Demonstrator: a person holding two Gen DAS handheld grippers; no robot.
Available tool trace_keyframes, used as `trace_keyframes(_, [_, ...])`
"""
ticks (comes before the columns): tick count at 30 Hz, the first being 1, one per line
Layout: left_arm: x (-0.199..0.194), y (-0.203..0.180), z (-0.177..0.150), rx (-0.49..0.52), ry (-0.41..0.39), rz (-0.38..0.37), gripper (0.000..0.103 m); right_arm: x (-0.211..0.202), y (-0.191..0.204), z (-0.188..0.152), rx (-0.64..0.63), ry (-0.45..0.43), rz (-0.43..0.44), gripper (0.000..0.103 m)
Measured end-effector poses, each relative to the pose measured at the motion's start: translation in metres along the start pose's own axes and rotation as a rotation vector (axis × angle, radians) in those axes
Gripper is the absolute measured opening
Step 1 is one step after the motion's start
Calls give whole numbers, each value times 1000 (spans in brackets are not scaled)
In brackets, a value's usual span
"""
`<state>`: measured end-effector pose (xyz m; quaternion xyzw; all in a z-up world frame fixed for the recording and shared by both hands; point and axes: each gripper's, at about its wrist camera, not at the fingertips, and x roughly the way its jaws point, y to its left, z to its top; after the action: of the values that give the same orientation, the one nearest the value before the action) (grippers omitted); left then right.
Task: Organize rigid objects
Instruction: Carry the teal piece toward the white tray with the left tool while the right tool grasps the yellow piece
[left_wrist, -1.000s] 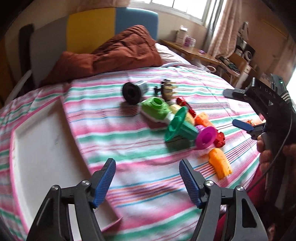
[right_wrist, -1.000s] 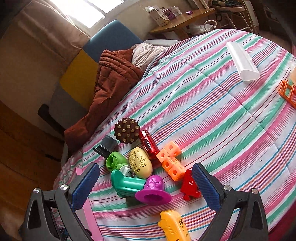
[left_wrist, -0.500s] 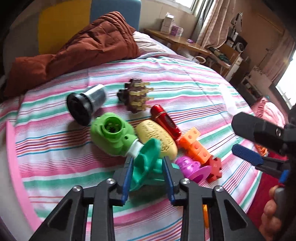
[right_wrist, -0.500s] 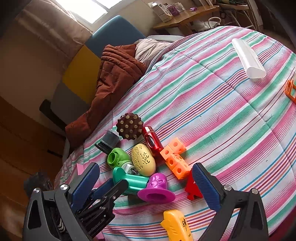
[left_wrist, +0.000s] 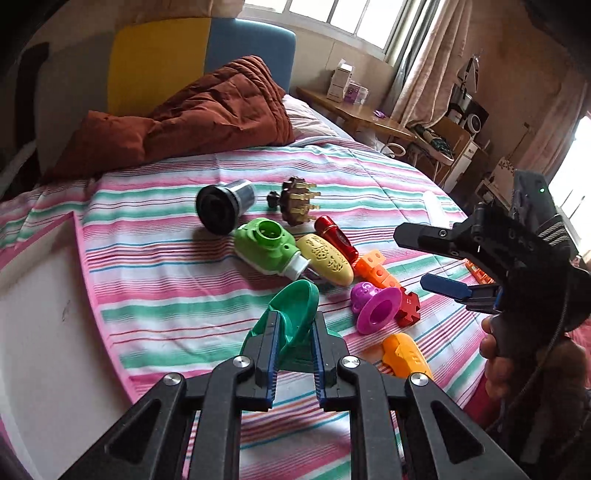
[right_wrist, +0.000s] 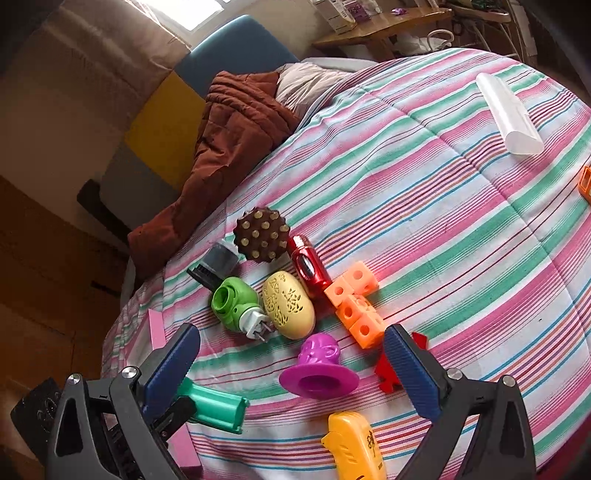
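My left gripper is shut on a teal funnel-shaped toy, lifted off the striped bedspread; it also shows in the right wrist view. On the bed lie a purple cup toy, a green plug-in device, a yellow oval case, a red toy, orange cubes, a brown spiky ball, a black-grey cylinder, a red cross piece and an orange-yellow toy. My right gripper is open and empty above the purple cup.
A white tray with a pink rim lies at the left of the bed. A brown quilt is heaped at the headboard. A white tube and an orange basket lie far right.
My left gripper closed on the teal toy and lifted it back out of the pile toward the tray side. My right gripper stayed open, shifting slightly over the pile.
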<state>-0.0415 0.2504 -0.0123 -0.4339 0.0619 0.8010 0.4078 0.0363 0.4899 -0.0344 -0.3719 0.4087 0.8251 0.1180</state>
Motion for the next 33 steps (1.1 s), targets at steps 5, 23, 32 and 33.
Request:
trace_keyframes(5, [-44,32,-14,-60,-64,50,16,11,12,-8,-63,59,-22,99])
trace_keyframes(23, [-105,106,-80,-262,-106,118,16,11,23,-45,-201,263,-328,86])
trace_keyframes(32, [-111,110,-95,-277,-106,96,16,42,27,-69,-272,354,-421,27])
trace_keyframes(33, [-113,111,-96,-278,-108,98,16,44,30,-71,-286,343,-390,26])
